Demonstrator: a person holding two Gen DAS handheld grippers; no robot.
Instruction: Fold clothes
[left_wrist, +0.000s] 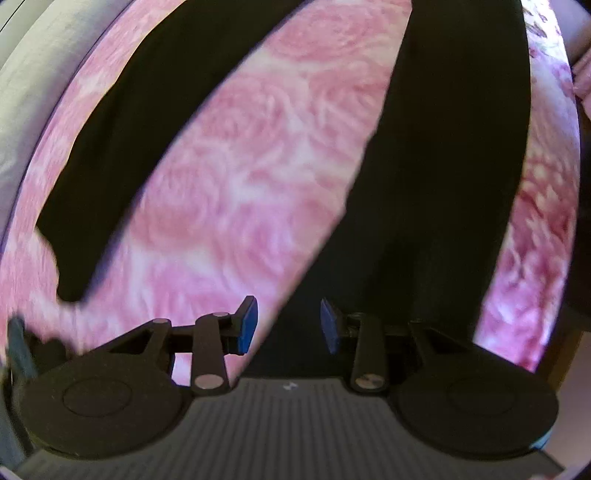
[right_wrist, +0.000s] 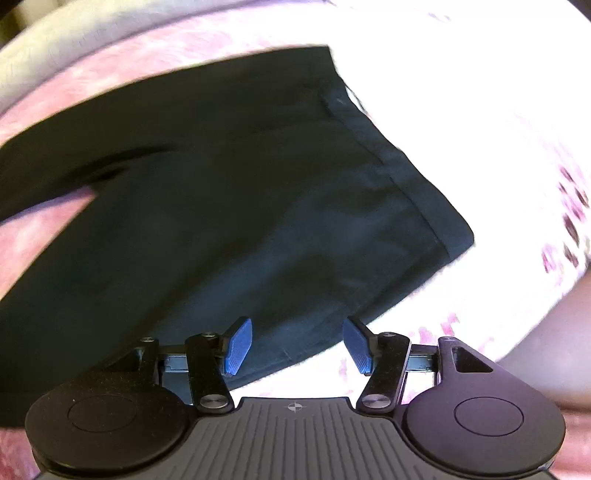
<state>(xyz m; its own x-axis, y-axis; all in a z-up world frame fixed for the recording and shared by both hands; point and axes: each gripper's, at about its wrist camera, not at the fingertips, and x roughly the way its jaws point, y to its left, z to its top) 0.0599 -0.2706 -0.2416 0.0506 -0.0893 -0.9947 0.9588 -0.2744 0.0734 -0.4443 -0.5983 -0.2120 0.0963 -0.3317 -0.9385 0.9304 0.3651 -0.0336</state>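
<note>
Both hand-held grippers, left and right, hang open and empty above black trousers spread flat on the floral bed cover for folding.

Black garment: one, as far as the left wrist view shows; two long dark legs spread apart on it, the second off to the left, so probably trousers; the right wrist view shows one broad black panel with one hemmed edge; whether it is the same piece, cannot tell.
Pink rose-patterned cover: one, beneath the cloth in both views.
Left tool: one; blue pads: two, standing apart.
Right tool: one; blue pads: two, standing apart, nothing between them.
</note>
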